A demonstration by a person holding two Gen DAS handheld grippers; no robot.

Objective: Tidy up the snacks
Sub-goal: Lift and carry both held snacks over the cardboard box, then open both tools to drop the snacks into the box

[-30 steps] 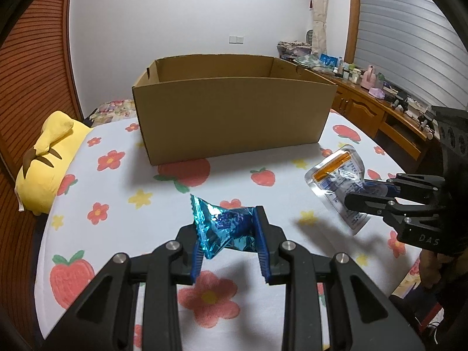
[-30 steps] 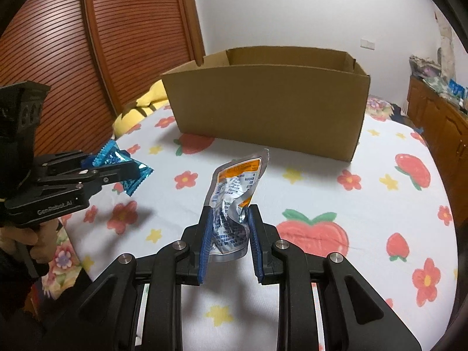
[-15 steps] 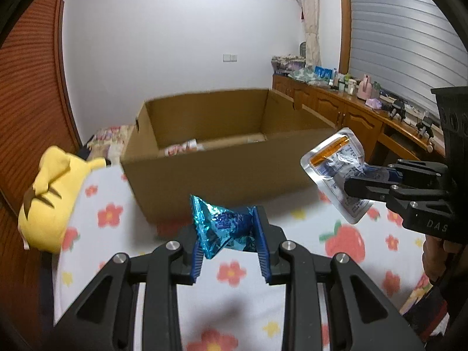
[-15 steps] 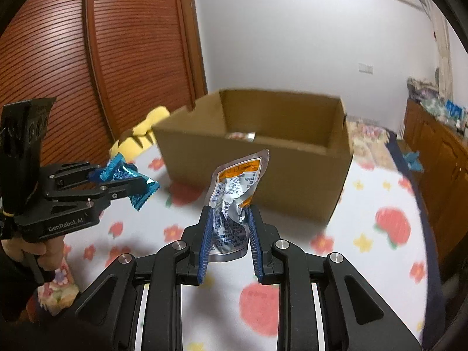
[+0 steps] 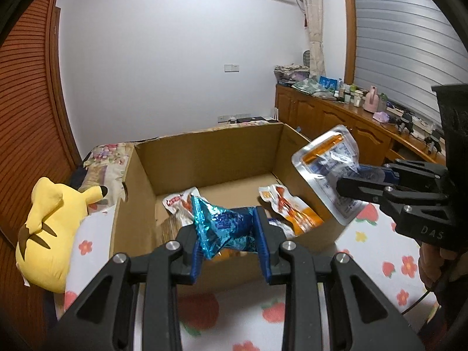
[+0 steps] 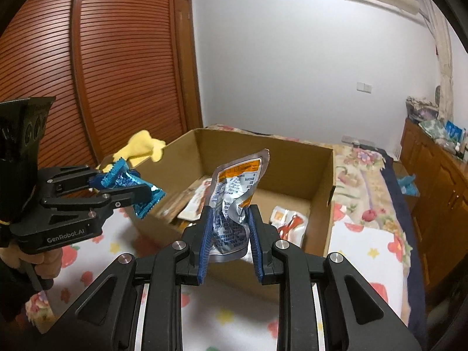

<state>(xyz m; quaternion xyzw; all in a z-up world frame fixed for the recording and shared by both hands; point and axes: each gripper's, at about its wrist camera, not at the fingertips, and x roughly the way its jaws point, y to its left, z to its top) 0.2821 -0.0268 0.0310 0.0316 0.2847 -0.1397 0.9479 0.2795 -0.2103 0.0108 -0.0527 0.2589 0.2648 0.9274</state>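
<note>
My left gripper (image 5: 229, 235) is shut on a shiny blue snack packet (image 5: 225, 229), held above the near wall of an open cardboard box (image 5: 204, 158). My right gripper (image 6: 229, 228) is shut on a silver pouch with an orange band (image 6: 234, 201), held above the box's near right corner. The pouch (image 5: 330, 169) and the right gripper also show in the left wrist view. The blue packet (image 6: 128, 182) and the left gripper show in the right wrist view. Several orange and white snack packets (image 5: 288, 207) lie on the box floor.
The box stands on a table with a fruit-and-flower cloth (image 5: 377, 260). A yellow plush toy (image 5: 49, 228) lies left of the box. A wooden cabinet with clutter (image 5: 351, 117) runs along the right wall. A slatted wooden door (image 6: 87, 73) is at left.
Both grippers have risen and moved forward from low over the table to above the box's near edge, each still holding its snack. The inside of the box is now in view.
</note>
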